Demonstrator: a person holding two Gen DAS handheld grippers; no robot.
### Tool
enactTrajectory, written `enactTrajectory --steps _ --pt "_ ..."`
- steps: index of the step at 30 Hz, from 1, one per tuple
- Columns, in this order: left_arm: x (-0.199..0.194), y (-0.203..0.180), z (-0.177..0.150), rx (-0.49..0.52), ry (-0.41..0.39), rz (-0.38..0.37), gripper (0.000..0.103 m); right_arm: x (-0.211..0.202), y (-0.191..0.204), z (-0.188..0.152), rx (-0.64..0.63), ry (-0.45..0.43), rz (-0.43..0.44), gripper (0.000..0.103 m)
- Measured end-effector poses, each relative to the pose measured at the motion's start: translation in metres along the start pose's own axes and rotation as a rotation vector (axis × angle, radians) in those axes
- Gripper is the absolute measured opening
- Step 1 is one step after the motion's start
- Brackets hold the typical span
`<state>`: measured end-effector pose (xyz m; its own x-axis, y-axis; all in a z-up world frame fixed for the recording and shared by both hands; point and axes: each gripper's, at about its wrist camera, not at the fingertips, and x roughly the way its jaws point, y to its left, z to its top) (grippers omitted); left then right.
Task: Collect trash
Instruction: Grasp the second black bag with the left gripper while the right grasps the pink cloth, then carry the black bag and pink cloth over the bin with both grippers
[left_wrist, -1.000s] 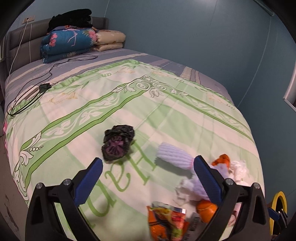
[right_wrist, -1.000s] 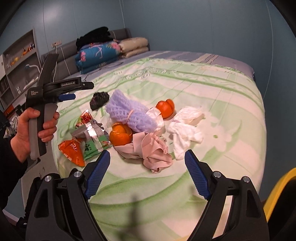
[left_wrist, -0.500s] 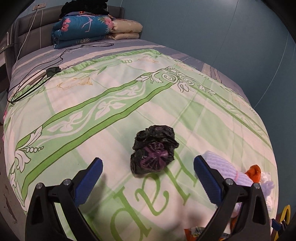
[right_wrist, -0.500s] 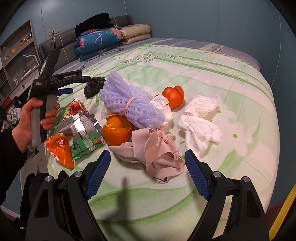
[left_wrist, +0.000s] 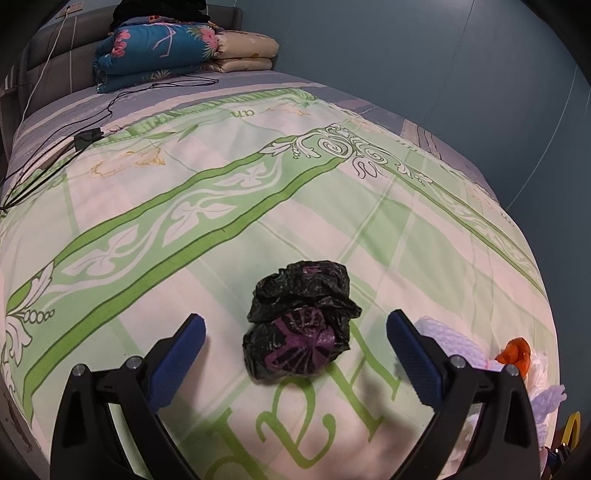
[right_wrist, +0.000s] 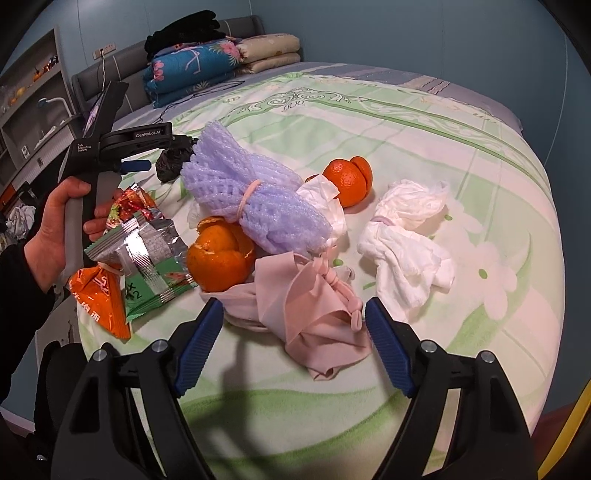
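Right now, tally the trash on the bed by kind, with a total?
Black bag: 1
Purple foam net: 1
Orange peels: 2
Snack wrappers: 3
White tissue wads: 2
Pink cloth: 1
Total: 10

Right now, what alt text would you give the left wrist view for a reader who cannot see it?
An open left gripper frames a crumpled black bag lying on a green-and-white bedspread, jaws wide on either side and not touching it. Purple foam netting and an orange peel sit at right; folded quilts lie at the headboard.
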<state>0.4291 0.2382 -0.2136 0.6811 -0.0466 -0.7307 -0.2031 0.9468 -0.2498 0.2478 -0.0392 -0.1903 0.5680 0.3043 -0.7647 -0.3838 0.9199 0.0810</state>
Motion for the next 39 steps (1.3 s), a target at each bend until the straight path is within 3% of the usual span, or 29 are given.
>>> enactTrajectory --steps 3,6,8,11,14,19,23,39 --pt "0.003 -0.003 0.000 0.013 -0.008 0.013 0.093 0.005 -0.001 0.003 0.004 0.009 0.002 0.074" --pt "0.007 -0.002 0.001 0.009 0.003 -0.005 0.085 0.011 -0.001 0.005 0.009 0.024 0.004 0.070" --pt "0.010 -0.001 0.000 0.009 0.015 -0.011 0.077 0.014 -0.001 0.005 0.011 0.032 0.004 0.069" --pt "0.018 -0.004 -0.002 0.027 0.043 -0.014 0.056 0.015 -0.001 0.006 0.016 0.037 0.008 0.065" --pt "0.020 -0.007 -0.004 0.042 0.049 -0.012 0.045 0.016 0.000 0.008 0.024 0.045 0.018 0.059" --pt "0.015 -0.004 -0.003 0.024 0.034 -0.002 0.041 0.014 0.003 0.007 0.016 0.050 0.027 0.041" --pt "0.009 -0.005 -0.002 0.023 0.024 -0.001 0.039 0.009 0.004 0.007 0.016 0.039 0.031 0.032" --pt "-0.053 -0.016 -0.005 0.006 -0.054 -0.046 0.039 -0.049 0.002 -0.001 0.054 -0.032 0.103 0.028"
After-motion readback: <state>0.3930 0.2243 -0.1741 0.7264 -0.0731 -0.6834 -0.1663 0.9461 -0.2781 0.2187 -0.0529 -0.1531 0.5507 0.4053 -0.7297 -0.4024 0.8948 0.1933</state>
